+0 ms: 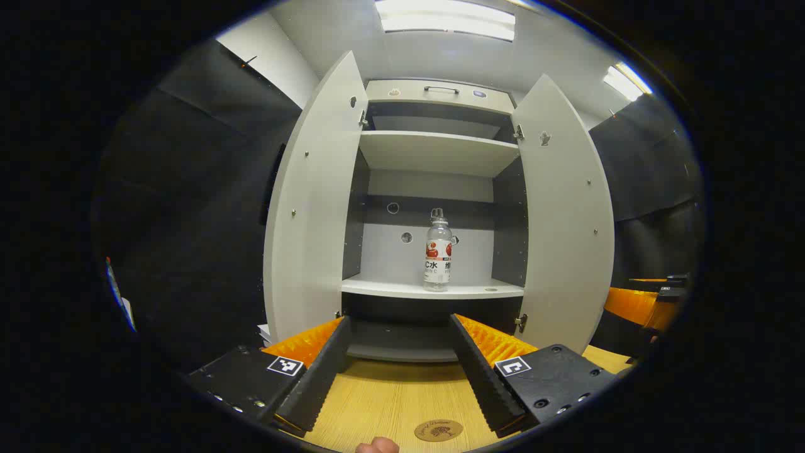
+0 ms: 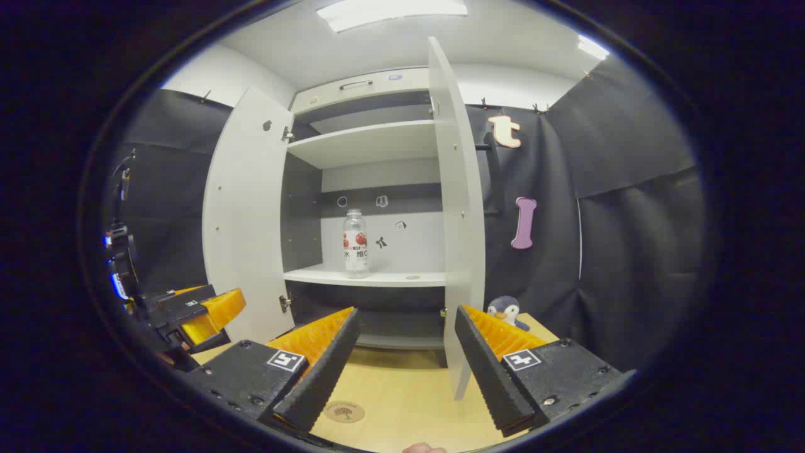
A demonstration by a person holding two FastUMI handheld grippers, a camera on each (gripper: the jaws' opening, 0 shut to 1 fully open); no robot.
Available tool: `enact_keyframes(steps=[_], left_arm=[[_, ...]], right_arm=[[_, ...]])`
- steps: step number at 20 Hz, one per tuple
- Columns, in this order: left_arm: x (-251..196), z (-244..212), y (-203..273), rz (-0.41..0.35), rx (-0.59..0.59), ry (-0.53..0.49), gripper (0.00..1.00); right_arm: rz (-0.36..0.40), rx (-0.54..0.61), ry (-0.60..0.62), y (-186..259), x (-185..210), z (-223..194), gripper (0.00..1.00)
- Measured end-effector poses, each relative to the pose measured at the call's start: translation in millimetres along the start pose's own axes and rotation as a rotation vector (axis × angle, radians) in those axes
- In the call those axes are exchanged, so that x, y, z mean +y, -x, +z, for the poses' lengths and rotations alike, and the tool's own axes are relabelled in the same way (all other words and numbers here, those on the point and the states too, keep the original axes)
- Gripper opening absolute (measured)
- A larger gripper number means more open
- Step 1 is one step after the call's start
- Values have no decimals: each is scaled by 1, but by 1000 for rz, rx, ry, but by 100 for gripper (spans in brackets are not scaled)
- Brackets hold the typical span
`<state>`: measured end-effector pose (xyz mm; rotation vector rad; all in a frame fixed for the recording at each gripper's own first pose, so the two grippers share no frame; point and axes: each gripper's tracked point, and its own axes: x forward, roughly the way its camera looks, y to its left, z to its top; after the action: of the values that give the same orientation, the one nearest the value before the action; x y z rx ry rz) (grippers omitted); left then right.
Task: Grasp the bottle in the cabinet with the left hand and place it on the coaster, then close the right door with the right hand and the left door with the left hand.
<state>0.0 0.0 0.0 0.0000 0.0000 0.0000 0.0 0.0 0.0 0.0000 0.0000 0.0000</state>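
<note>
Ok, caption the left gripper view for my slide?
Open left gripper faces the bottle on the open cabinet's shelf.

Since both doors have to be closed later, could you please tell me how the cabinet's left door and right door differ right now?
In the right gripper view, the left door shows its broad inner face, while the right door appears nearly edge-on. The left door stands beside the left tongs; the right door stands in line with the right tongs, with a toy penguin beyond it. Both are pale, swung open, and flank the bottle on its shelf.
</note>
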Motion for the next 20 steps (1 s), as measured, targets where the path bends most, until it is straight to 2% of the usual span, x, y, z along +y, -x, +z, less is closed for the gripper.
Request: enact_keyframes(steps=[1, 20], left_arm=[[-1, -2, 0, -6, 7, 0, 95], [-6, 4, 3, -29, -2, -22, 95]], right_arm=[[-3, 3, -1, 1, 0, -1, 99], [-2, 25, -12, 8, 5, -6, 99]])
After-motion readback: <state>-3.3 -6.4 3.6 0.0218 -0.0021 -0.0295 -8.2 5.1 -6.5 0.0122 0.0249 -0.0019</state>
